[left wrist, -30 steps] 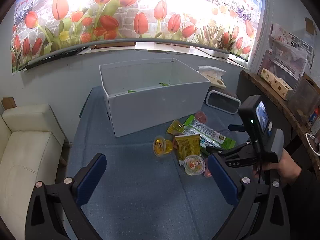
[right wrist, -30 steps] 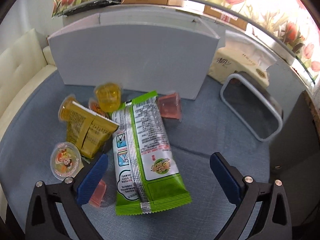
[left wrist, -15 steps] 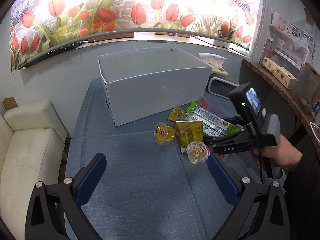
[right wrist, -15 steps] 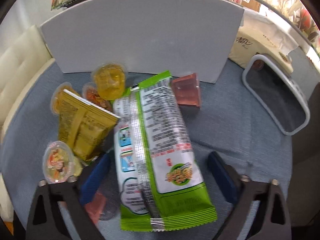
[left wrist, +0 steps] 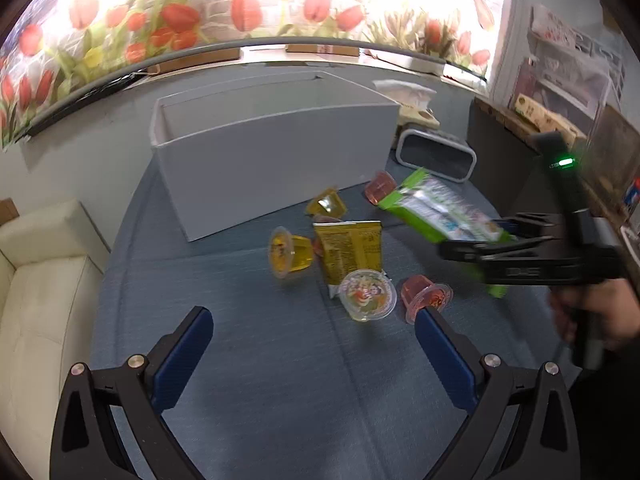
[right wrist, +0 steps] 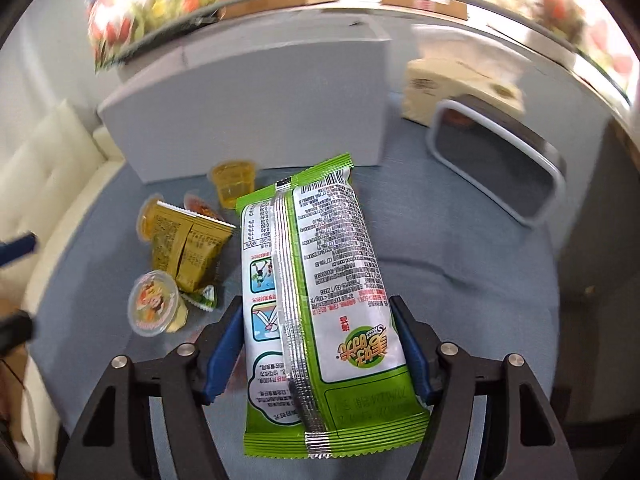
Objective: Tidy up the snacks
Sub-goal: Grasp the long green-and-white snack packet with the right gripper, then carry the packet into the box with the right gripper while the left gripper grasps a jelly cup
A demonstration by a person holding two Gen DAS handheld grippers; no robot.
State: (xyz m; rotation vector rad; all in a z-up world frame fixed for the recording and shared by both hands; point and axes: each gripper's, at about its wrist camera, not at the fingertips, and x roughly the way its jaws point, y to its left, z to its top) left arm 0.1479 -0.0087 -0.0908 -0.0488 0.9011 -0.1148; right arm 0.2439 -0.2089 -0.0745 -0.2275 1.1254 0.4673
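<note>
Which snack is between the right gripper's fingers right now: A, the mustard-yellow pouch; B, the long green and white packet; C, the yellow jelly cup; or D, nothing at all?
B: in the right wrist view the green and white packet sits clamped between the blue pads of the right gripper, its jaws closing on it, and the left wrist view shows it lifted off the blue tablecloth.

Strong fisheye bend and black vignette at edges in both views. Backlit tulip panel point(left wrist: 248, 12) at far side blown out, glaring. Counter point(left wrist: 280, 380) evenly, dimly lit, shadows soft. Right wrist view motion-blurred at far and left edges; green packet point(right wrist: 320, 300) sharp, foil seam probably catching glare.
</note>
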